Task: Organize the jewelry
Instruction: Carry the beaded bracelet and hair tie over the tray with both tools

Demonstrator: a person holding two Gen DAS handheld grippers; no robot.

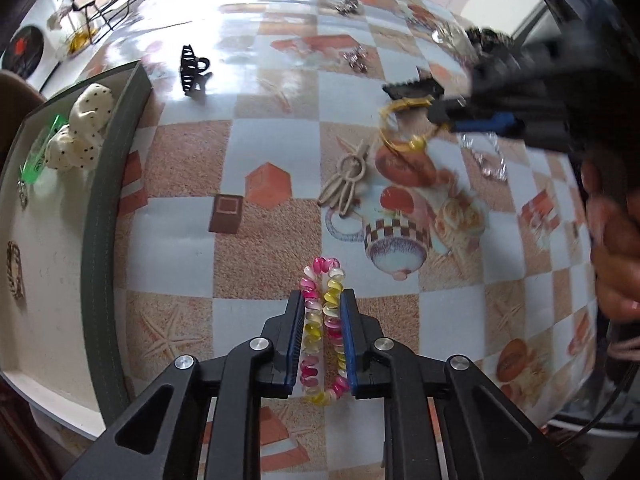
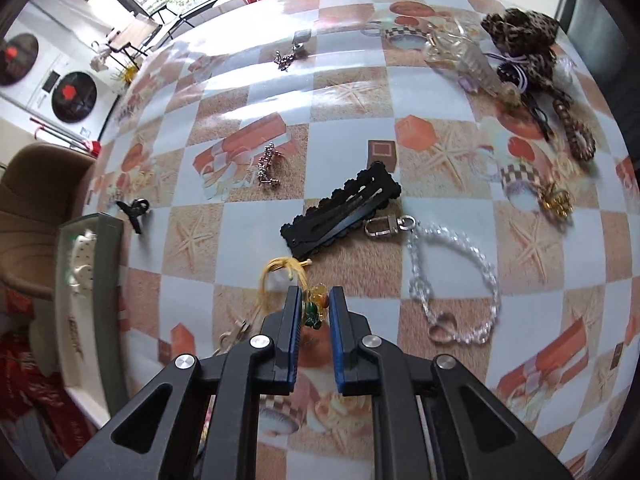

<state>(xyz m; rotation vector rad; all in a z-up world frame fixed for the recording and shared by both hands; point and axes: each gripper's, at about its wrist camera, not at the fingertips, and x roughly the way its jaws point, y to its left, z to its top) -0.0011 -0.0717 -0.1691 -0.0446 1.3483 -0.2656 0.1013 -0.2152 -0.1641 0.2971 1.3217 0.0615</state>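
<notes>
Clamped between the left tongs (image 1: 322, 344), the pink-and-yellow spiral hair tie (image 1: 323, 328) sits squeezed flat, gripped along its length so it can't spring loose; right tongs (image 2: 315, 312) pinch the yellow cord charm (image 2: 294, 280) by its beads, cord trailing onto the counter (image 2: 352, 264); farther left waits the grey tray (image 1: 100, 208), likely where both are headed.
</notes>
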